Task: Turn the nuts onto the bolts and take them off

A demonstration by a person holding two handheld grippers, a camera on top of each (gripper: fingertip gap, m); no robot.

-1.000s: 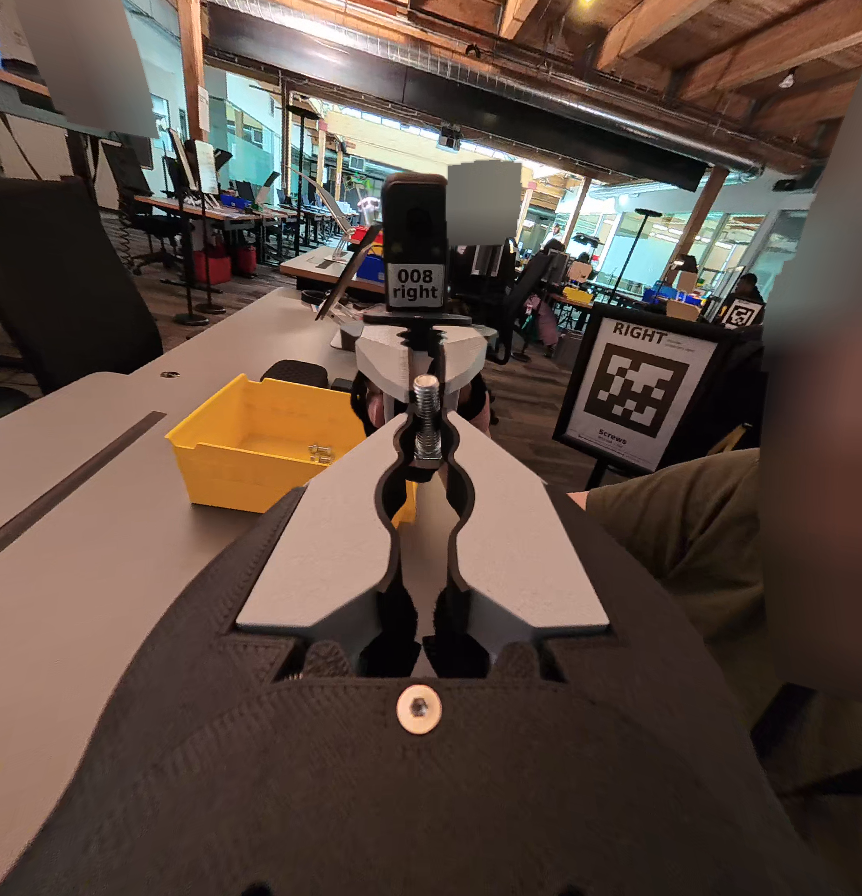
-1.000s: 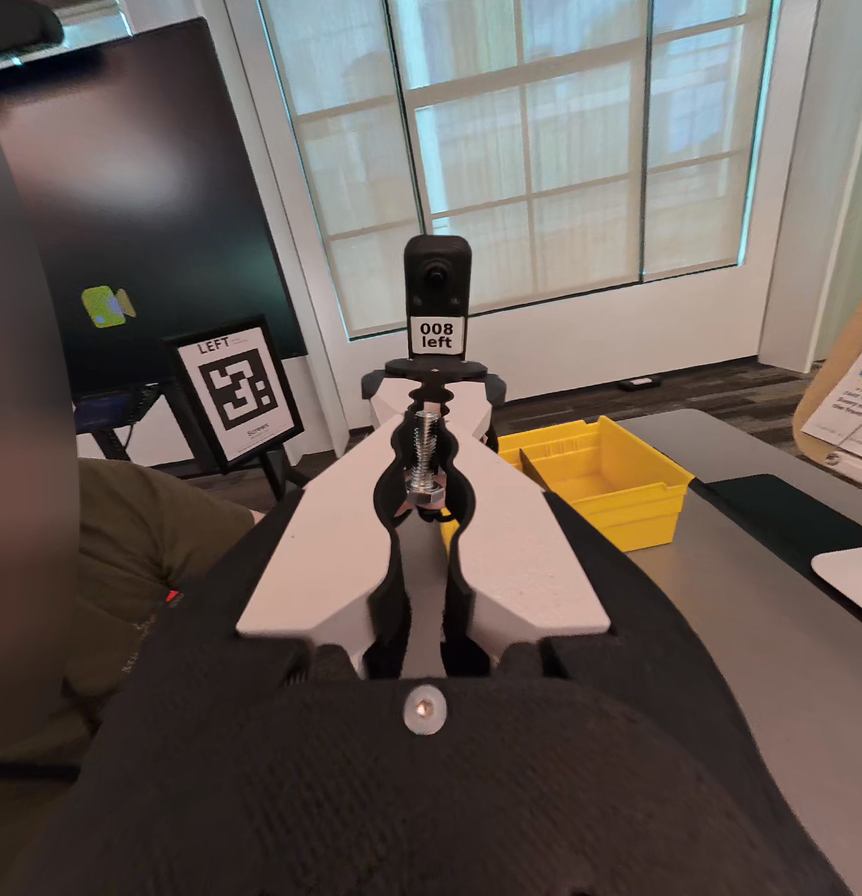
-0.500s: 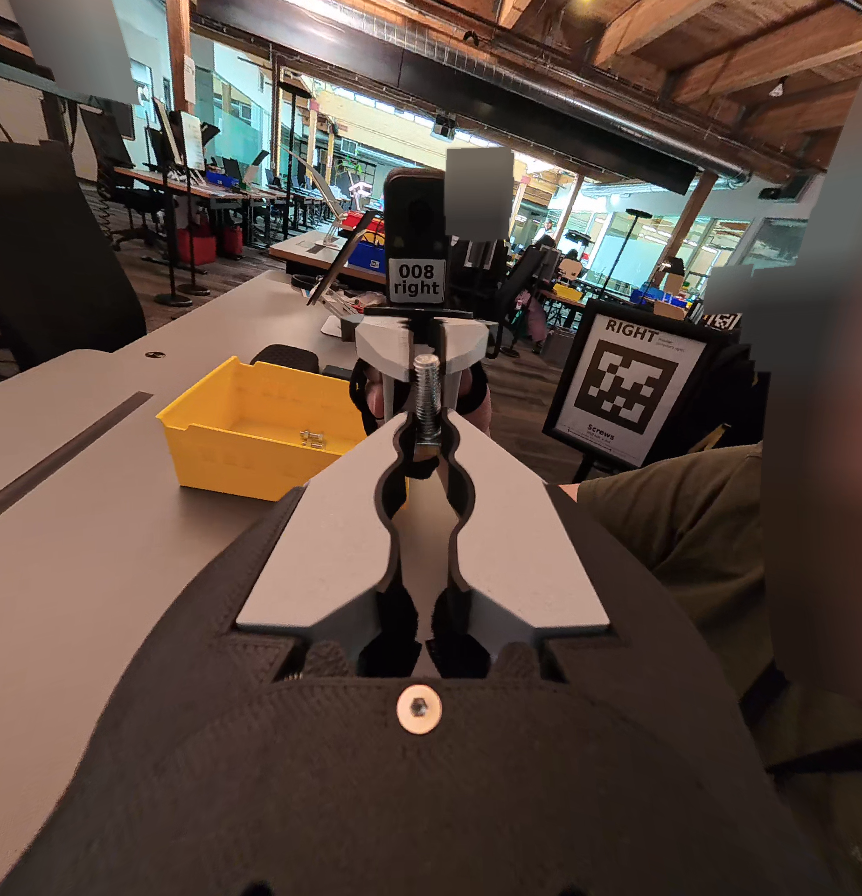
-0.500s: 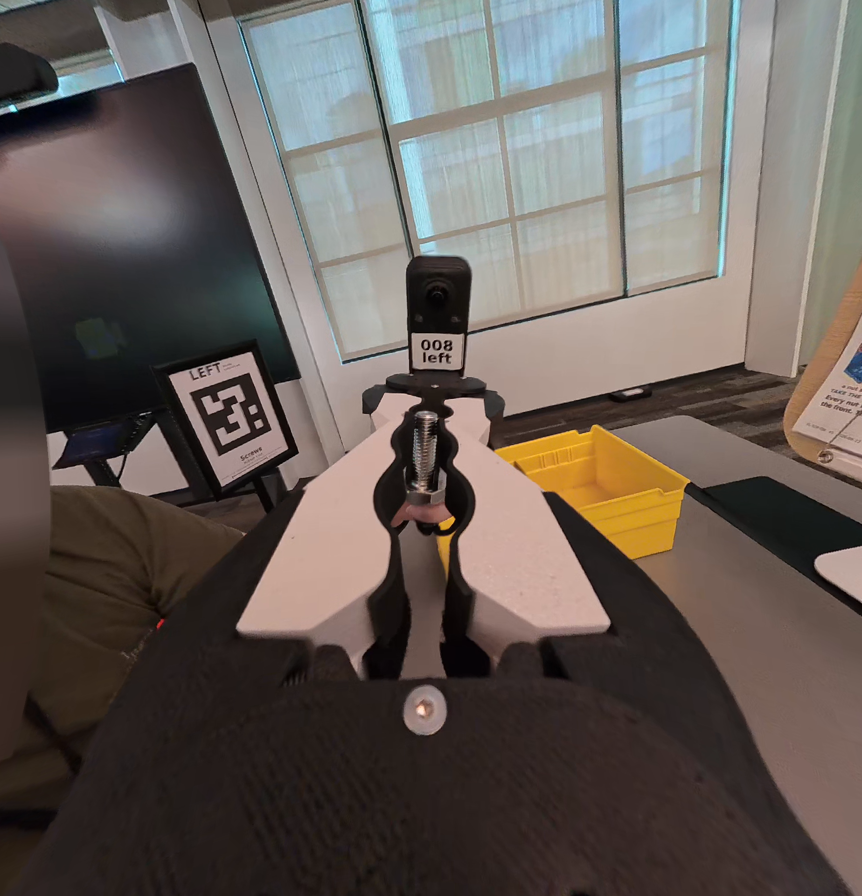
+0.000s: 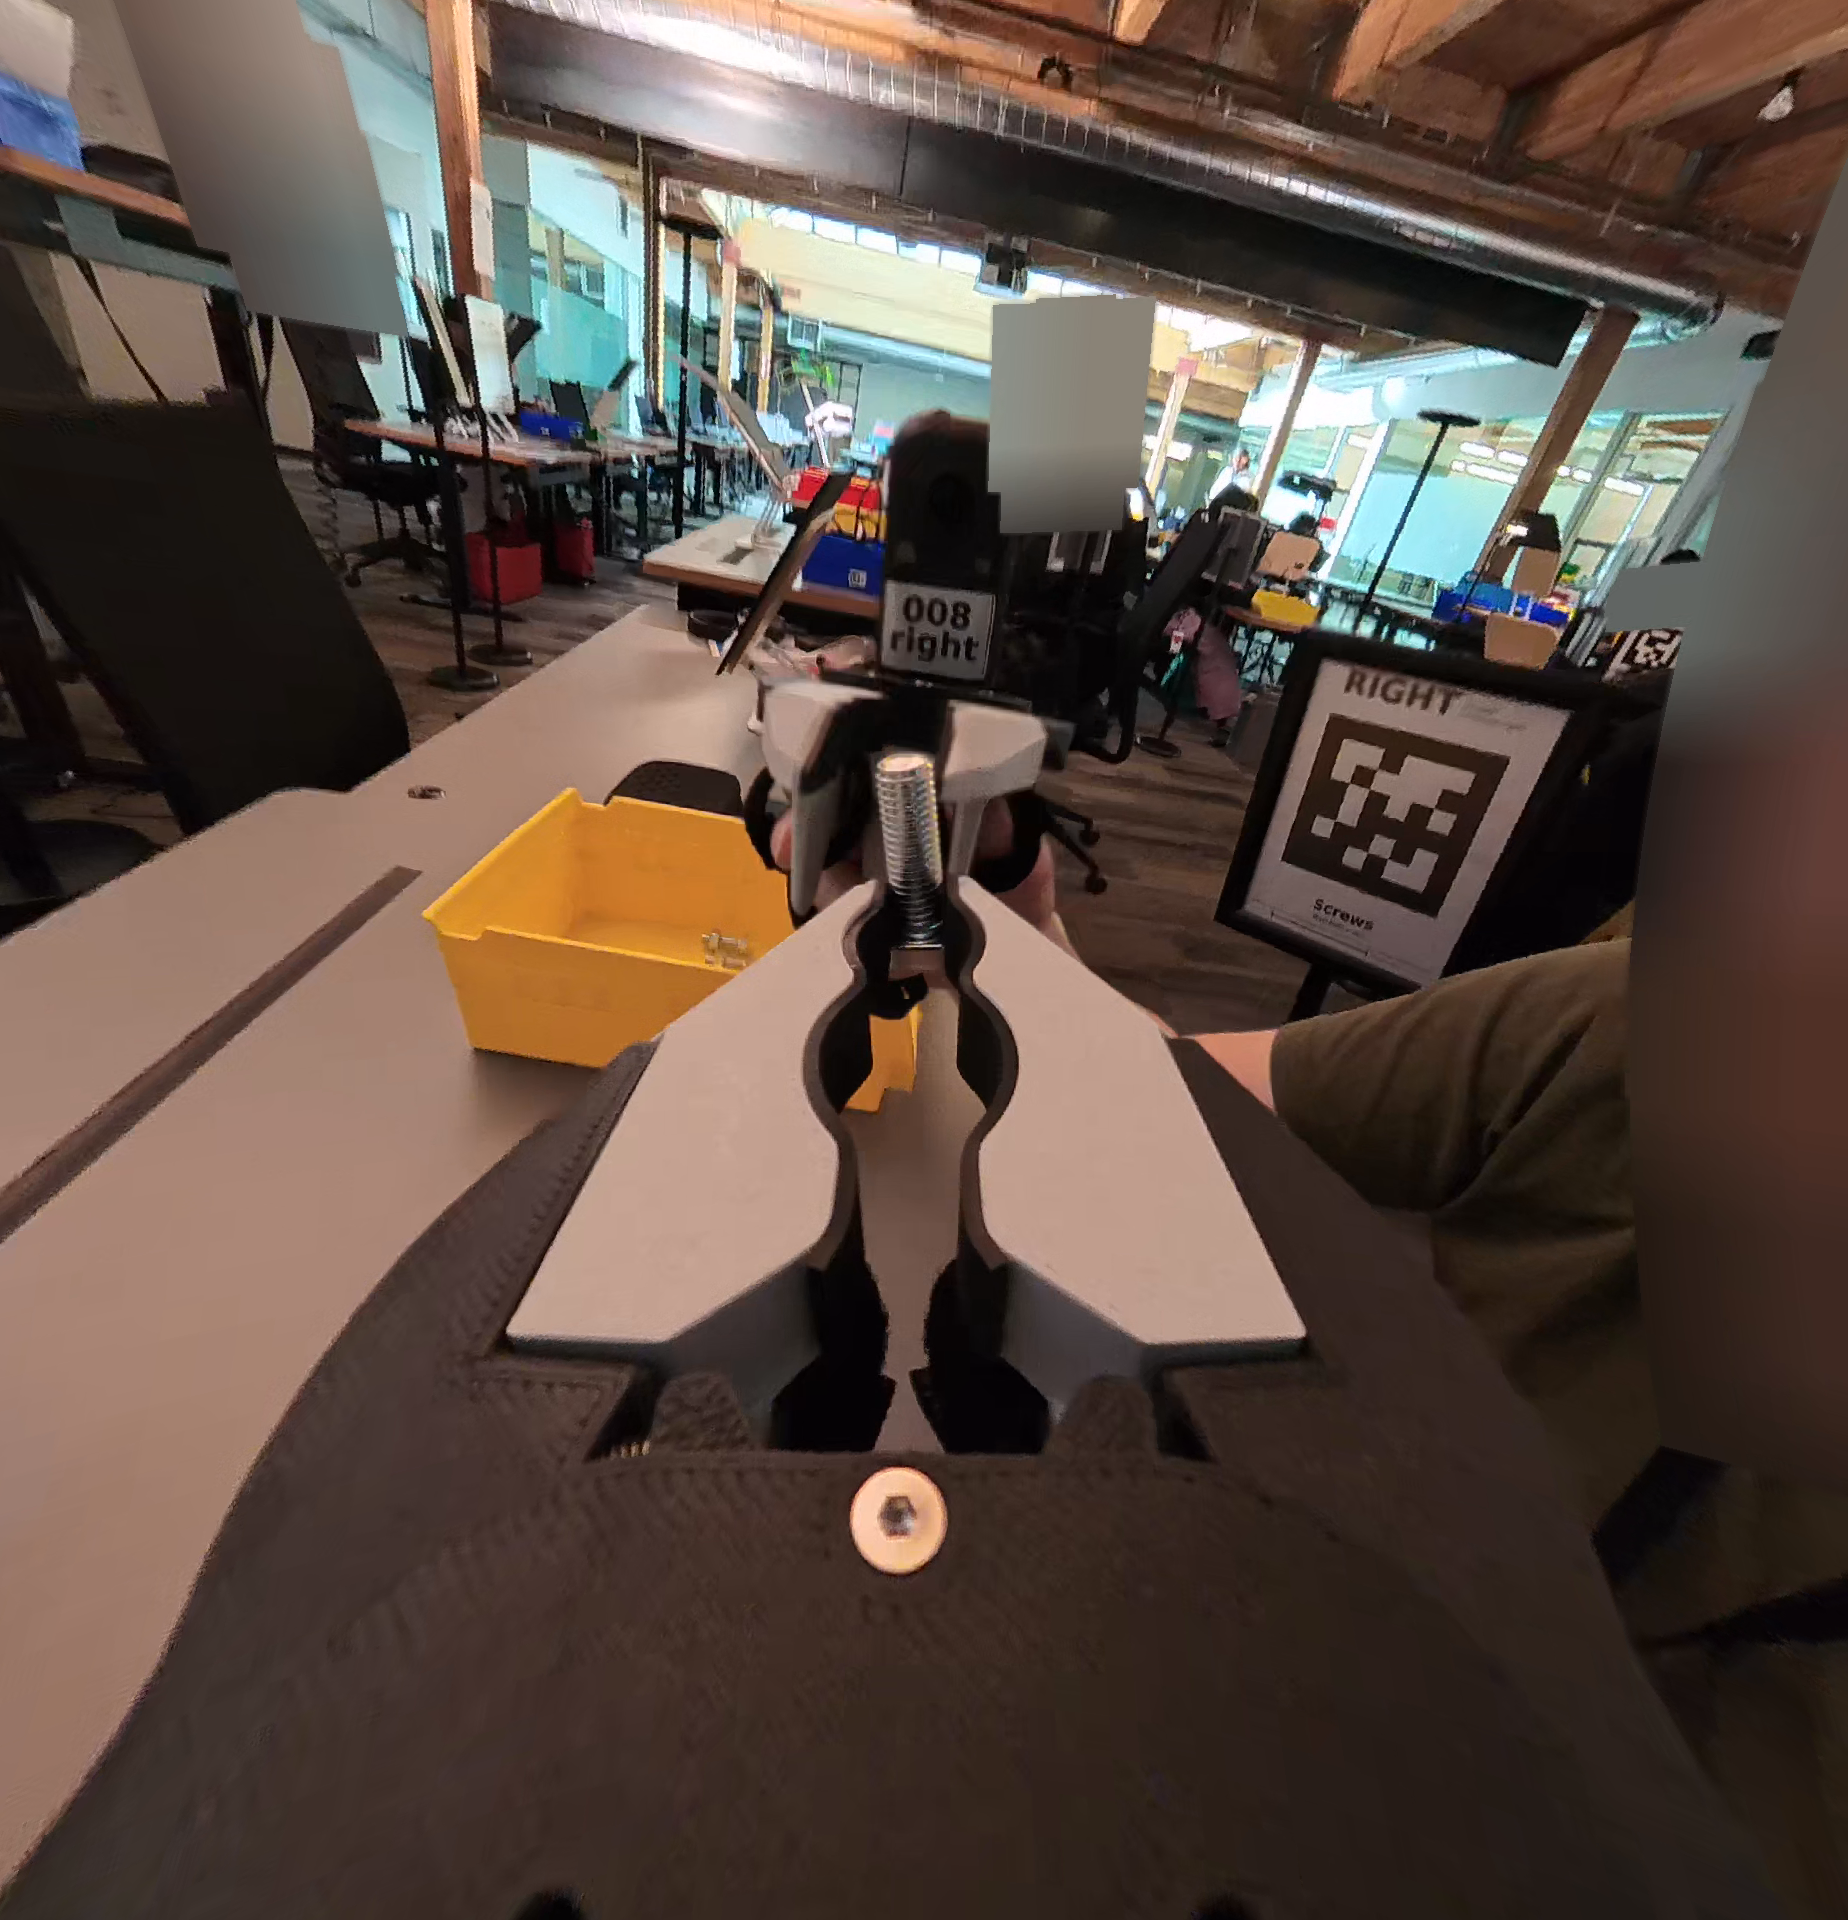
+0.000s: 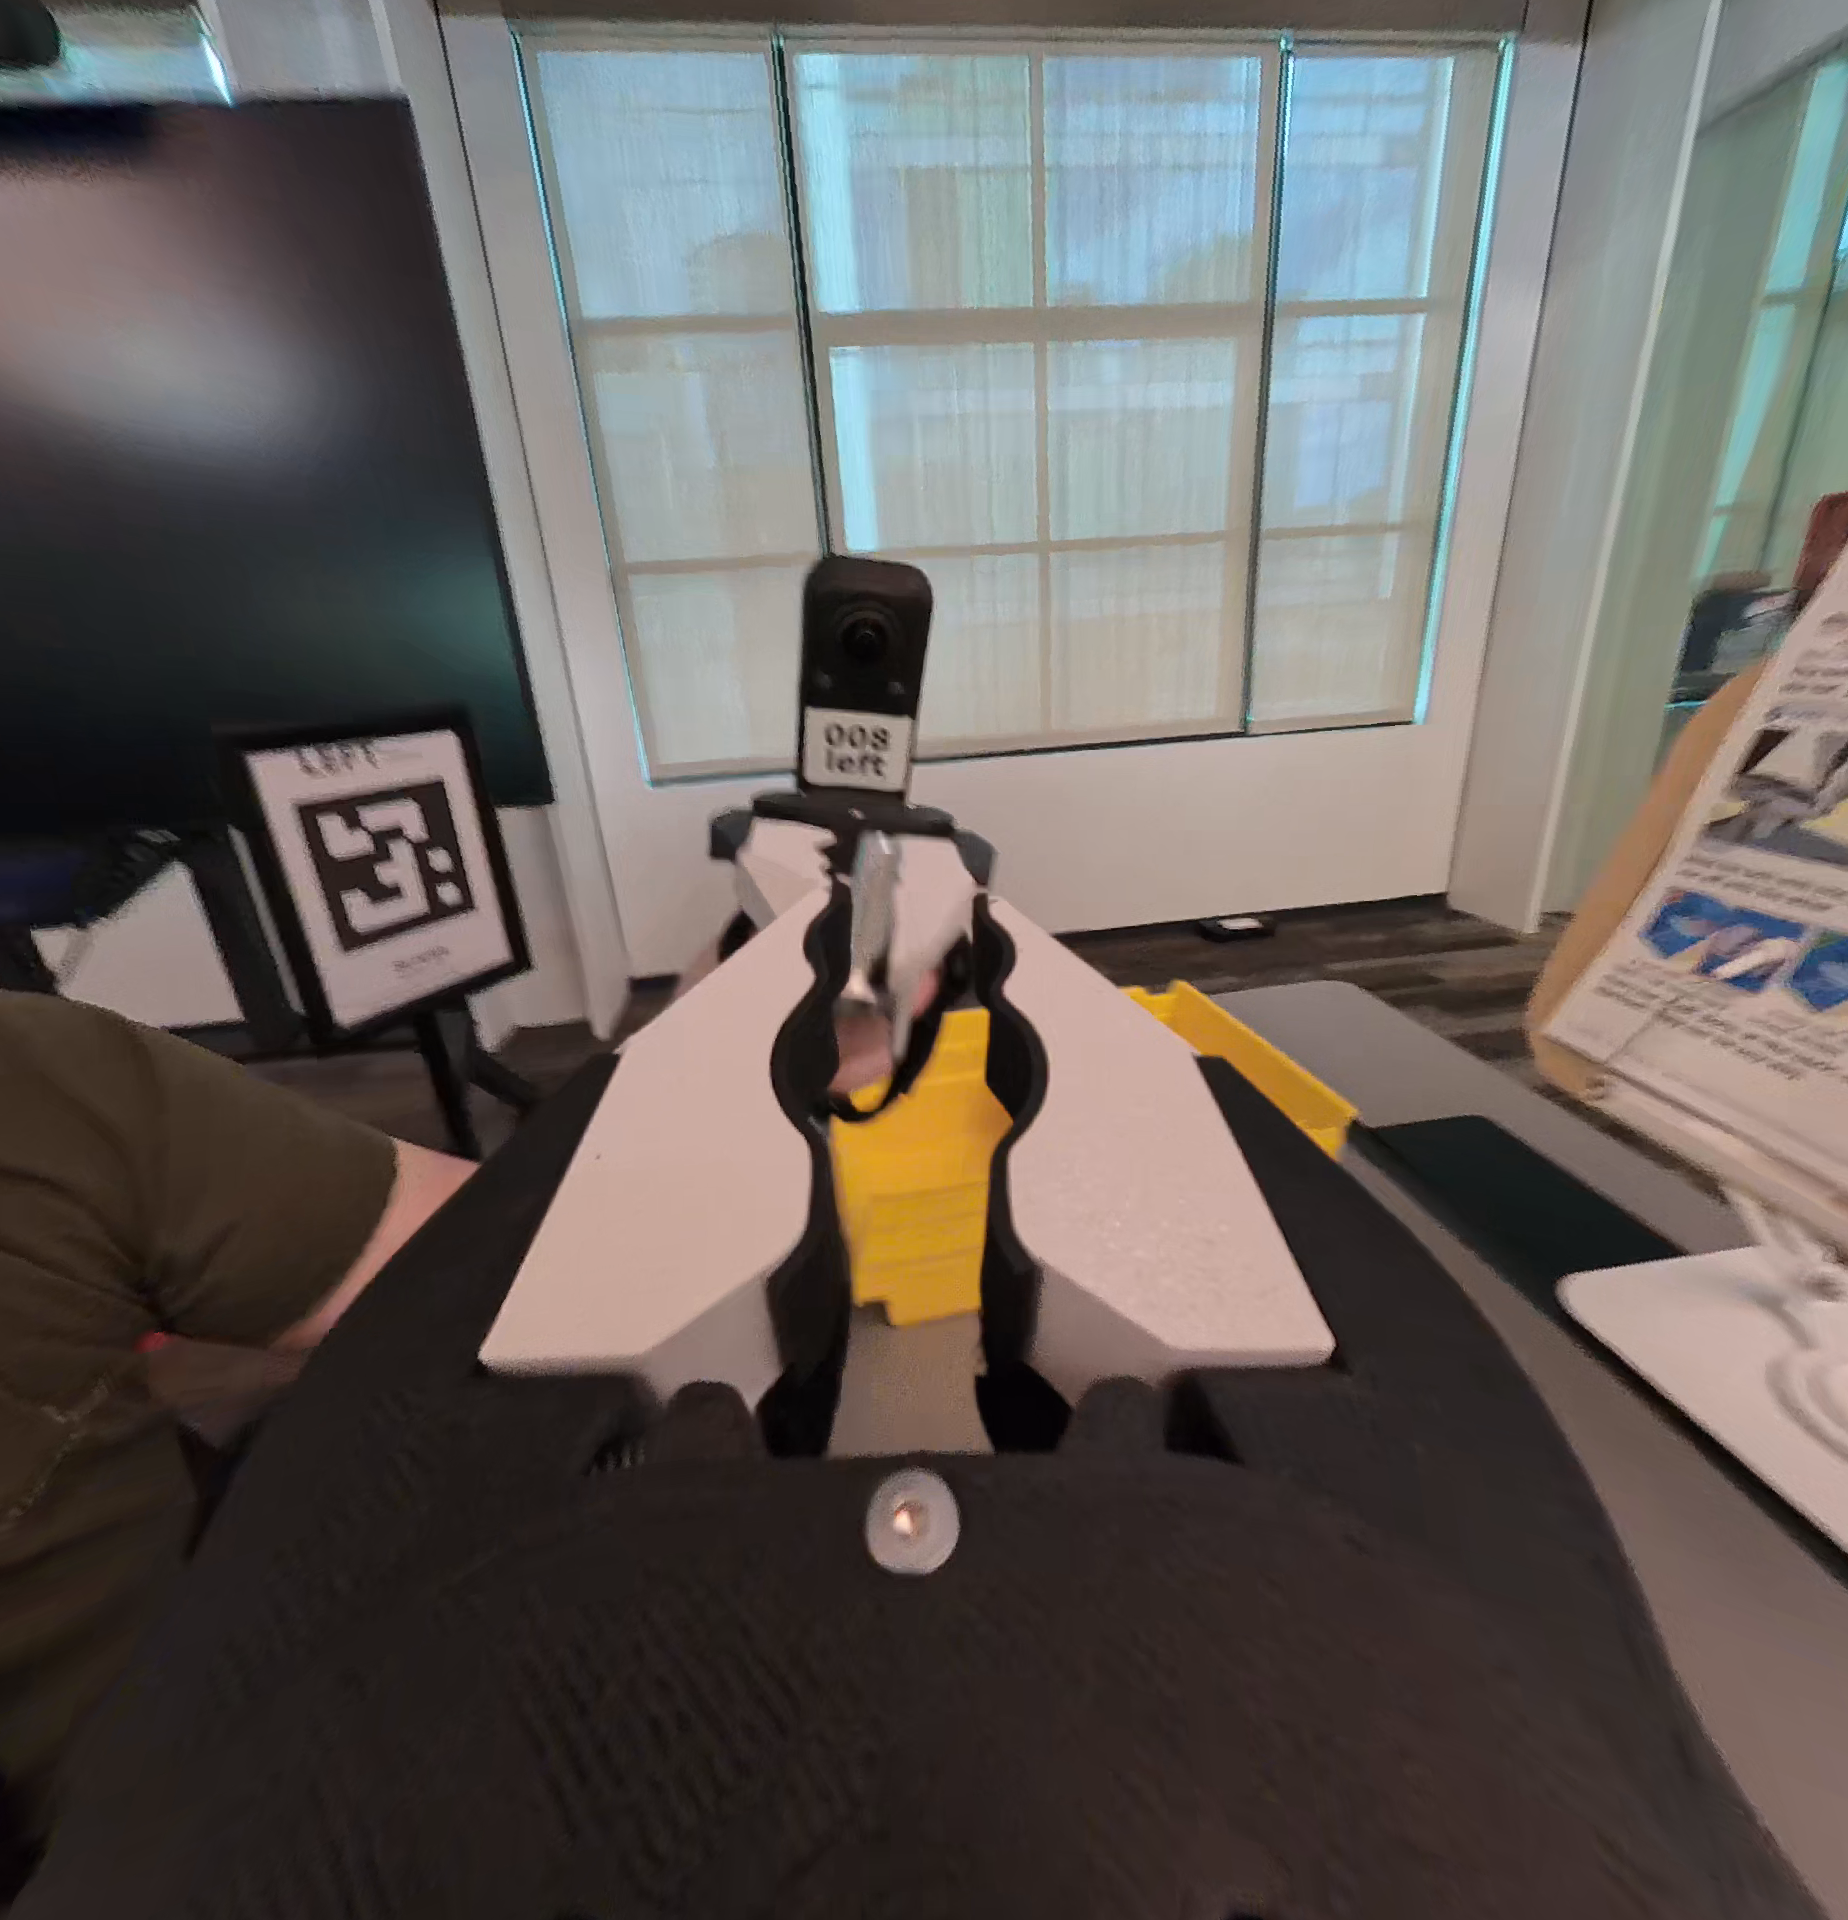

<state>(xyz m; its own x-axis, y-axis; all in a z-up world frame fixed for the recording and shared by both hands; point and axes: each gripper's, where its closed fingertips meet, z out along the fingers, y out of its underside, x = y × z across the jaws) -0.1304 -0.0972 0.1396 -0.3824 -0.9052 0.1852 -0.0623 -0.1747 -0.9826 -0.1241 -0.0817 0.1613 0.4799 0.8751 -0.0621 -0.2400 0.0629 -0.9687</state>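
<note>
Our left gripper (image 5: 915, 951) clamps the shiny threaded steel bolt (image 5: 907, 854) by its head, above the yellow plastic bin (image 5: 587, 956); our right gripper (image 6: 904, 940) stands parted around its tip, gripping nothing.

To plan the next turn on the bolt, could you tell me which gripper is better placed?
Right, probably: the right gripper is open and free, facing the bolt, while the left gripper is shut on the bolt's lower end, steadying it.
</note>
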